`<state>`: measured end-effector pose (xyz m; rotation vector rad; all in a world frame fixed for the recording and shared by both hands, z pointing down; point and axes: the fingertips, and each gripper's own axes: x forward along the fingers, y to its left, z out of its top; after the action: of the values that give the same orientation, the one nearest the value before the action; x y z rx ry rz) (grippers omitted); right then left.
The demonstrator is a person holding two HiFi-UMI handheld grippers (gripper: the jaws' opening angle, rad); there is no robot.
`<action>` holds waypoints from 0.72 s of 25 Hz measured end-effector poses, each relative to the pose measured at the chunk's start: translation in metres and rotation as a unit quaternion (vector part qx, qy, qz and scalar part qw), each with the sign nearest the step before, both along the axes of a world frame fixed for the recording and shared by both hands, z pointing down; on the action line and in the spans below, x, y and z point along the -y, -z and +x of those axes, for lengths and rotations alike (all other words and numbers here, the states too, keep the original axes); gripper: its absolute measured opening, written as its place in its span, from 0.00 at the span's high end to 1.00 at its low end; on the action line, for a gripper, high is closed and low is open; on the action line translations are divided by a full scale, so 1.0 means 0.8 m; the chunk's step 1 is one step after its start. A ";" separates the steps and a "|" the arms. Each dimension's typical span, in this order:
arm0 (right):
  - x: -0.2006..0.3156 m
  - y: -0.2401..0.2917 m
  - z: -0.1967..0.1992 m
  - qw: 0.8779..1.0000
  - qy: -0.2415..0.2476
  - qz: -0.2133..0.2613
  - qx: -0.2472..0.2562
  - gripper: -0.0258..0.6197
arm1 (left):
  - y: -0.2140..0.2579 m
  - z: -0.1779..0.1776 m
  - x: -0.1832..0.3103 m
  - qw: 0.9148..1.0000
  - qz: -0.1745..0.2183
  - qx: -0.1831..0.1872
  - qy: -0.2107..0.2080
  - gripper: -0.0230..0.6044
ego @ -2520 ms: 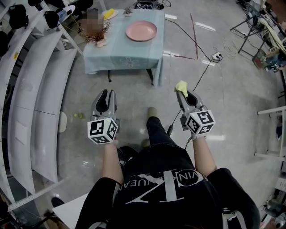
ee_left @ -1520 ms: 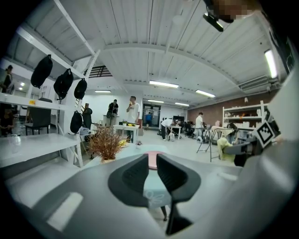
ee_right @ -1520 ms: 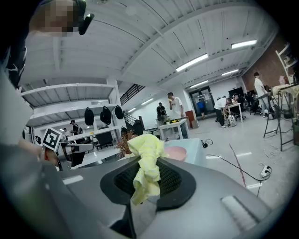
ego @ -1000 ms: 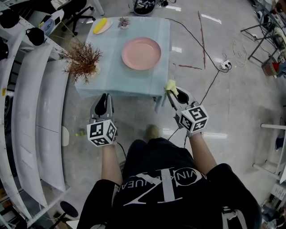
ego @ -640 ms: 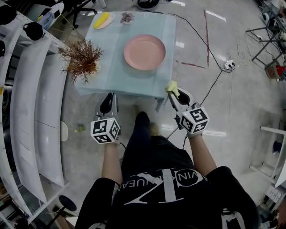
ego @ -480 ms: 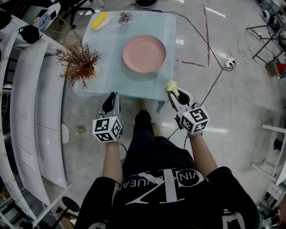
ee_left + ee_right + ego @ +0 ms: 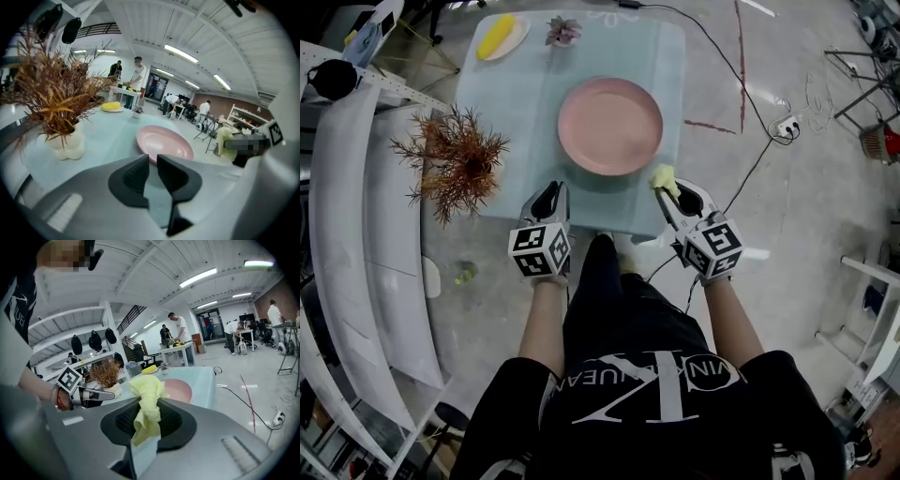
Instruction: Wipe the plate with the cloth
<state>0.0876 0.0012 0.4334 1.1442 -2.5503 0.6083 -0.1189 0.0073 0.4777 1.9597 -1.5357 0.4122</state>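
Note:
The pink plate (image 7: 609,126) lies empty on the pale blue table (image 7: 516,103); it also shows in the left gripper view (image 7: 164,143) and the right gripper view (image 7: 180,389). My right gripper (image 7: 668,185) is shut on a crumpled yellow cloth (image 7: 663,176), just off the plate's near right rim. The cloth (image 7: 146,394) bulges out above the jaws of the right gripper (image 7: 149,414). My left gripper (image 7: 549,195) hovers at the table's near edge, left of the plate. In its own view the left gripper (image 7: 153,162) has its jaws nearly together with nothing between them.
A dried reddish plant in a white vase (image 7: 455,161) stands at the table's left side. At the far end sit a small dish with something yellow (image 7: 499,36) and a small succulent (image 7: 562,30). Cables (image 7: 750,141) trail across the floor on the right. White shelving (image 7: 347,216) runs along the left.
The person has walked up to the table, so plate and table now lie close under both grippers. The right gripper still holds the cloth; the left stays empty.

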 end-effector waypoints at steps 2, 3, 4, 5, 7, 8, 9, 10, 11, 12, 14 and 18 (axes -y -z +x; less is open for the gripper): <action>0.018 -0.008 -0.009 1.000 0.002 -0.008 -0.002 0.83 | -0.014 -0.003 0.018 1.000 -0.016 -0.010 0.003 0.96; 0.025 -0.012 -0.013 1.000 0.003 -0.012 -0.003 0.83 | -0.020 -0.005 0.025 1.000 -0.023 -0.019 0.007 0.96; 0.030 -0.017 -0.017 1.000 0.003 -0.016 -0.004 0.83 | -0.027 -0.006 0.032 0.999 -0.032 -0.032 0.012 0.96; 0.036 -0.020 -0.021 1.000 0.003 -0.019 -0.005 0.83 | -0.033 -0.006 0.038 0.998 -0.040 -0.049 0.018 0.96; 0.046 -0.026 -0.028 1.000 0.005 -0.025 -0.008 0.83 | -0.045 -0.006 0.051 0.994 -0.058 -0.084 0.030 0.96; 0.051 -0.028 -0.032 1.000 0.006 -0.027 -0.009 0.83 | -0.050 -0.007 0.057 0.992 -0.067 -0.099 0.035 0.96; 0.055 -0.030 -0.036 0.999 0.008 -0.029 -0.011 0.83 | -0.055 -0.007 0.062 0.990 -0.074 -0.110 0.039 0.96; 0.058 -0.032 -0.040 0.999 0.010 -0.032 -0.013 0.83 | -0.060 -0.007 0.067 0.989 -0.081 -0.117 0.042 0.96; 0.062 -0.035 -0.044 0.999 0.012 -0.034 -0.015 0.83 | -0.064 -0.008 0.071 0.988 -0.086 -0.122 0.043 0.96; 0.066 -0.038 -0.048 0.999 0.015 -0.038 -0.018 0.83 | -0.068 -0.008 0.076 0.987 -0.091 -0.125 0.044 0.96; 0.074 -0.045 -0.054 0.998 0.021 -0.045 -0.028 0.83 | -0.073 -0.009 0.086 0.986 -0.096 -0.131 0.045 0.96; 0.092 -0.065 -0.067 0.996 0.041 -0.052 -0.067 0.83 | -0.084 -0.009 0.106 0.982 -0.109 -0.146 0.047 0.96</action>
<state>0.0338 -0.0722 0.4853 1.0045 -2.4095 0.6153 -0.1263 -0.0774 0.5449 1.6873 -1.3299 0.2292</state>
